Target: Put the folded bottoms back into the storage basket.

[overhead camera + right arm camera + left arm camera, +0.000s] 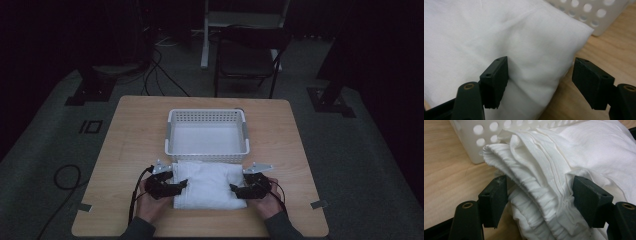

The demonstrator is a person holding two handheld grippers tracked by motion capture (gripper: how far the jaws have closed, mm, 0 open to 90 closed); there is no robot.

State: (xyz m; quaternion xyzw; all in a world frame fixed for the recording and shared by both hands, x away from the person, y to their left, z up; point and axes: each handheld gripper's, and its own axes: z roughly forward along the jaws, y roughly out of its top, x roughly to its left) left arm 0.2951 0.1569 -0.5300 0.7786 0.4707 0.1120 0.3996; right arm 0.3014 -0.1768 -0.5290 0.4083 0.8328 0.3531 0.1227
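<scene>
High view: folded white cloth (pixel 207 184) lower centre on the wooden table (pixel 125 145), just below the white basket (pixel 207 132); left gripper (pixel 181 186) and right gripper (pixel 234 189) flank it. Left gripper view: jaws straddle the bunched cloth hem (pixel 541 195), grip unclear. Right gripper view: jaws apart around the cloth corner (pixel 541 75), right pad clear.

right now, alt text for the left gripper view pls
Two black jaws of the left gripper straddle the bunched, gathered edge of a folded white cloth, the pads at either side of the folds. Behind it, a white perforated basket stands on the light wooden table.
</scene>
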